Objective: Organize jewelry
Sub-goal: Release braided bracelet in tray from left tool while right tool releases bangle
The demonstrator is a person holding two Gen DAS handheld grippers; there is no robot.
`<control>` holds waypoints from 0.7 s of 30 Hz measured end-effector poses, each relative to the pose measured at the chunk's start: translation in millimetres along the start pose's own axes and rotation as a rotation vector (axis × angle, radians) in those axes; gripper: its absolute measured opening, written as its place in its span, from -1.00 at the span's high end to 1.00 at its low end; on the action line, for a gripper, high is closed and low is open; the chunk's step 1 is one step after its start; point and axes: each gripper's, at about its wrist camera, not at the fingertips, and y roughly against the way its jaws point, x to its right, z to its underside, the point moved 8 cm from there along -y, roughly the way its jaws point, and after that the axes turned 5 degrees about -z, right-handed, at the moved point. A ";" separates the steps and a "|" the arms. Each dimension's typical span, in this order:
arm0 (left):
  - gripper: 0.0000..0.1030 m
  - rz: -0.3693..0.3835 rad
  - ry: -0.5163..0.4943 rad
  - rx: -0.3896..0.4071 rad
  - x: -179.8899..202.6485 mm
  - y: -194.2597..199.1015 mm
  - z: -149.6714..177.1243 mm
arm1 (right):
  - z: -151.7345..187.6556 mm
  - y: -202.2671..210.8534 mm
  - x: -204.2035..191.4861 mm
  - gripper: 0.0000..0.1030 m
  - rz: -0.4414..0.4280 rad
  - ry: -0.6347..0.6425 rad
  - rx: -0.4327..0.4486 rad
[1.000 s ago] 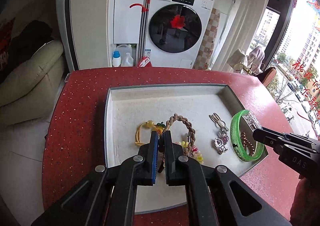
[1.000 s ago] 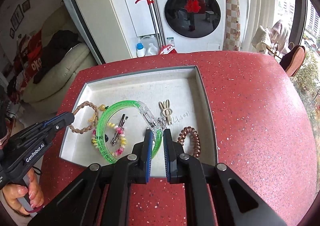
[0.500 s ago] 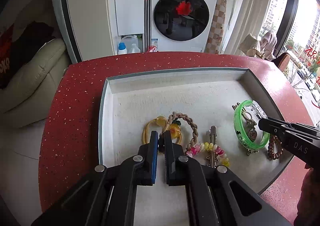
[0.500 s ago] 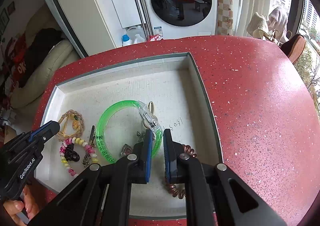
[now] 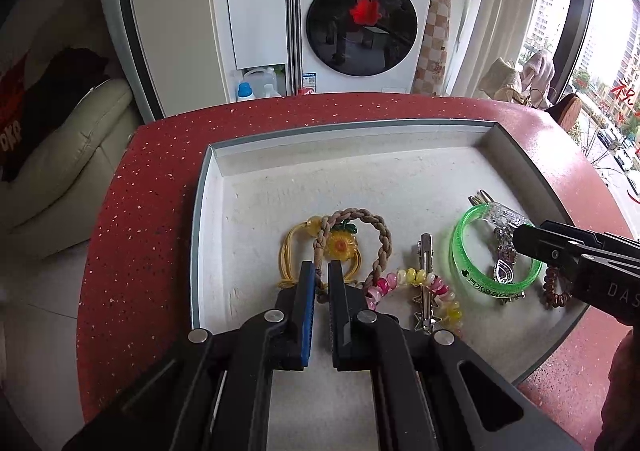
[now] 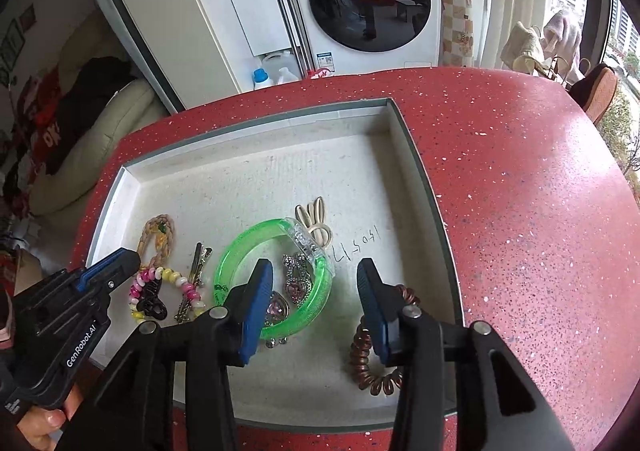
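Reaching low over the tray [image 6: 416,171], right gripper [image 6: 316,291] now spreading wide and gripping nothing (half a second ago pinching the green bangle [image 6: 240,247]), bangle lying flat inside the tray. Left gripper [image 5: 320,283] staying nearly closed around the braided cord bracelet [image 5: 376,231] at the tray's near-left part, just beside the bangle.

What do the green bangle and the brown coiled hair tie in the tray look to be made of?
Green bangle: likely translucent glossy plastic or resin; light glows through it, with a clear glittery section. Brown coiled hair tie: probably shiny plastic spiral cord, judging by its telephone-wire coils and highlights. Tray: matte, grainy off-white lining; material unclear.
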 end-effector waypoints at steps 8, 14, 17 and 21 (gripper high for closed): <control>0.53 -0.024 0.004 0.048 -1.6 18.0 -5.2 | -0.9 24.3 -4.1 -0.06 -0.030 -0.012 0.050; 0.53 -0.038 0.004 0.055 -3.0 24.0 -2.9 | 2.6 38.5 -6.3 -0.09 -0.046 -0.012 0.068; 0.53 -0.038 0.001 0.051 -3.8 25.4 -2.3 | 5.2 42.6 -6.4 -0.09 -0.051 -0.014 0.069; 0.53 -0.035 0.005 0.060 -3.7 29.5 -3.0 | 8.7 45.8 -6.9 -0.09 -0.053 -0.014 0.068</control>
